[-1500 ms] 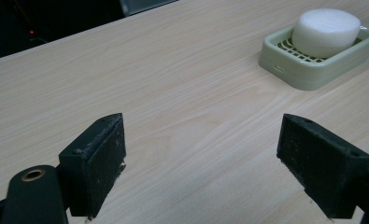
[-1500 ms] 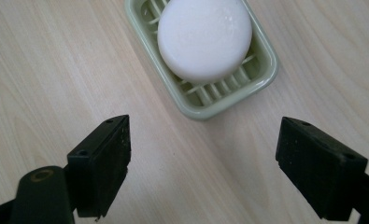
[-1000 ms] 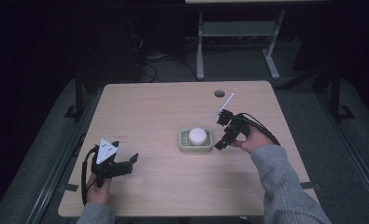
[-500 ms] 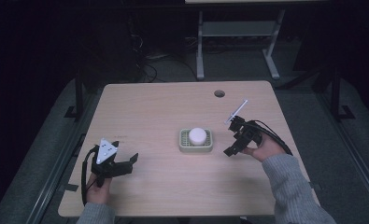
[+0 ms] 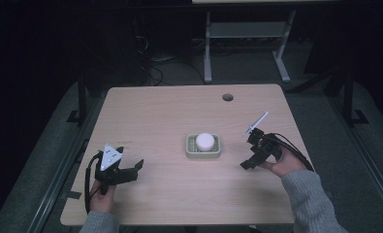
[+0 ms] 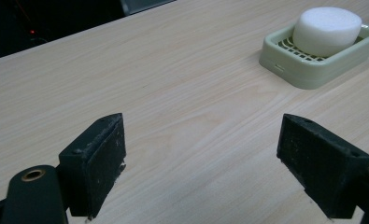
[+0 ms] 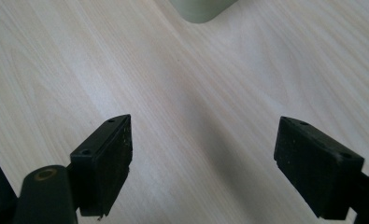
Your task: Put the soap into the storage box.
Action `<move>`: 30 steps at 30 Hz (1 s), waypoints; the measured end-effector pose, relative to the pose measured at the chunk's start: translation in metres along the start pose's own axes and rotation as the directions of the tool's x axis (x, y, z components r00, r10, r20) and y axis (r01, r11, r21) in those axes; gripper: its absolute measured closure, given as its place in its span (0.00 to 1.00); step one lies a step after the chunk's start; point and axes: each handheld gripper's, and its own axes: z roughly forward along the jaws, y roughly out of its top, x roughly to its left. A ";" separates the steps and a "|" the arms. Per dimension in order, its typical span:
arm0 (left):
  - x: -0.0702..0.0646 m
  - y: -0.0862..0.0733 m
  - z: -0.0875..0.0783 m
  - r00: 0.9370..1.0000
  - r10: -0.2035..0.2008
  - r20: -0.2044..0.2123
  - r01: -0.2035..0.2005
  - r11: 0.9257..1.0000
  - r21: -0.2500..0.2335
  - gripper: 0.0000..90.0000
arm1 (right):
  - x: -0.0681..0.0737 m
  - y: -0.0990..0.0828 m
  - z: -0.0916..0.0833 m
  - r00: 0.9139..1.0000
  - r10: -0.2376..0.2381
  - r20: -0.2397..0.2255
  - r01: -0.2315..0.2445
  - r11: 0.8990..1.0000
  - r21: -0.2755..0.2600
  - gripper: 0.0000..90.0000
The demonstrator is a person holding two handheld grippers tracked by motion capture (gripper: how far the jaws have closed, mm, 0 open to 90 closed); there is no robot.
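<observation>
From the high view I've got a pale wood counter [image 5: 169, 116] with a light green soap dish [image 5: 203, 146] sitting a bit right of centre, and a round white puck of soap or sponge [image 5: 205, 141] resting in it (can't tell which it is).

My left gripper [image 5: 126, 171] is down around 8 o'clock from the dish, well apart from it, with the grey three-cornered plate [image 5: 110, 156] on top. In the left gripper view the jaws are spread wide with nothing between them, just bare counter, and the dish is off at about 1 o'clock with the white puck sitting on its slatted insert.

My right gripper [image 5: 247, 163] is at roughly 4 o'clock from the dish, near it but not touching, held in the hand [image 5: 282, 164] with a grey sleeve [image 5: 309, 204] behind. In the right gripper view its jaws are also wide apart and empty, with a corner of the green dish at 12 o'clock.

There's a round hole [image 5: 227, 97] in the counter toward the far edge.
</observation>
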 end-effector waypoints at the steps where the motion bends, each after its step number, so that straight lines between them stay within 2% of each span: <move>1: 0.000 0.000 0.000 1.000 0.001 0.000 -0.001 1.000 0.000 0.17 | 0.000 -0.003 -0.001 1.000 0.005 -0.001 -0.005 1.000 -0.004 0.21; 11: -0.001 0.000 0.000 1.000 -0.001 0.001 0.001 1.000 0.000 0.17 | 0.003 -0.036 0.001 0.999 0.033 0.008 -0.033 0.999 -0.018 0.21; 13: -0.001 0.000 0.000 1.000 0.000 0.002 0.000 1.000 -0.003 0.17 | 0.003 -0.041 0.002 0.999 0.043 -0.002 -0.043 0.999 -0.019 0.22; 30: -0.001 0.000 -0.001 1.000 0.012 0.002 -0.012 1.000 0.001 0.17 | 0.020 -0.080 0.007 0.998 0.069 0.000 -0.069 0.996 -0.053 0.22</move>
